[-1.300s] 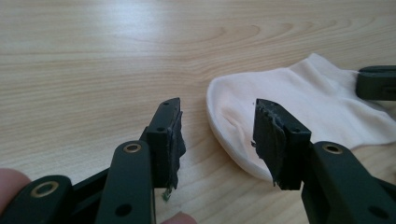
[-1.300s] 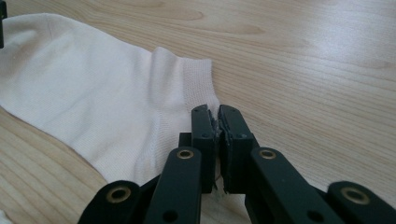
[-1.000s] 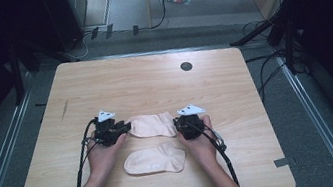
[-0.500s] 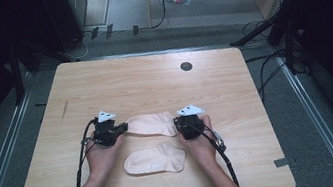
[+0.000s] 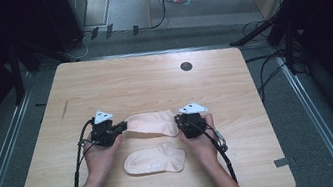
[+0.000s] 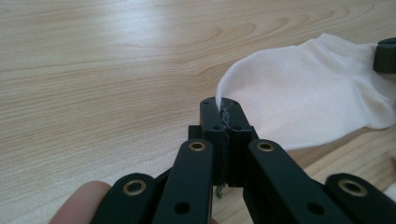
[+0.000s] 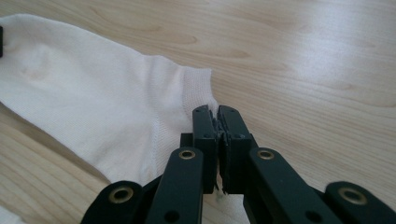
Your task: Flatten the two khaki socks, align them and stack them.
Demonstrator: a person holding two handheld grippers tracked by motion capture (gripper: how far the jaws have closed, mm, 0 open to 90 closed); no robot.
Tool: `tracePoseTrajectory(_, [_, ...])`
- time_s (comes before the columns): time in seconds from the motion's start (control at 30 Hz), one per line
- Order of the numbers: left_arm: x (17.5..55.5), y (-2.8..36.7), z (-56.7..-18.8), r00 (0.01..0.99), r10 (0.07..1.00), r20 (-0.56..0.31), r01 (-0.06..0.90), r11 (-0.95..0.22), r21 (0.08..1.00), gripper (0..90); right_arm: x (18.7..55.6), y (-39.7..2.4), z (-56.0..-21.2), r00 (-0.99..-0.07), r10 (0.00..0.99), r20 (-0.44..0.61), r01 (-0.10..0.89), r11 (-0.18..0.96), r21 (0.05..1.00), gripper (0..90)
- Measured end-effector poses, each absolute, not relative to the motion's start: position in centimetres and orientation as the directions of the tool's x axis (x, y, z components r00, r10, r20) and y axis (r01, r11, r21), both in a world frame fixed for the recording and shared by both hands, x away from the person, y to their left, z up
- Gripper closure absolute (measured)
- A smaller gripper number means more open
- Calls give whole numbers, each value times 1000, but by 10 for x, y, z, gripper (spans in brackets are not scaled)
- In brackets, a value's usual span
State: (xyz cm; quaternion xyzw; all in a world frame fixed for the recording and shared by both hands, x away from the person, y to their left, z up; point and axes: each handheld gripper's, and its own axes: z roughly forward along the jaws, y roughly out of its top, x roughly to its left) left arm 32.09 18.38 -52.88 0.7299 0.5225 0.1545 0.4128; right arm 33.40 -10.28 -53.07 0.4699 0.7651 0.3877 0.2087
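Note:
A pale sock [image 5: 151, 123] is stretched just above the wooden table [image 5: 148, 84] between both grippers. My left gripper [image 5: 123, 125] is shut on its toe end; in the left gripper view the sock [image 6: 308, 93] runs off to the right from the closed gripper [image 6: 225, 109]. My right gripper [image 5: 178, 121] is shut on the cuff edge, and in the right gripper view the sock [image 7: 93, 107] spreads left of that gripper [image 7: 217, 114]. A second pale sock [image 5: 155, 160] lies flat on the table nearer the person, between the two hands.
A dark round cable hole [image 5: 186, 66] sits at the table's far right. Black cables [image 5: 80, 160] trail from both grippers toward the near edge. Dark equipment and cords surround the table on the floor.
Hardly anything differs; both grippers keep their hold on the far sock, and the near sock has not moved.

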Motion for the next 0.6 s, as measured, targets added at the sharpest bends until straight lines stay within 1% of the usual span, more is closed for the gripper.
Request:
tracePoseTrajectory(0.3, [311,187,-520,422,885,-196,613,-120,781,900,326,-104,-513,-490,871,43,532,260,806,876])
tracePoseTrajectory(0.6, [302,192,-517,425,883,-198,607,-116,786,900,318,-102,-505,-505,862,39,517,266,813,876])
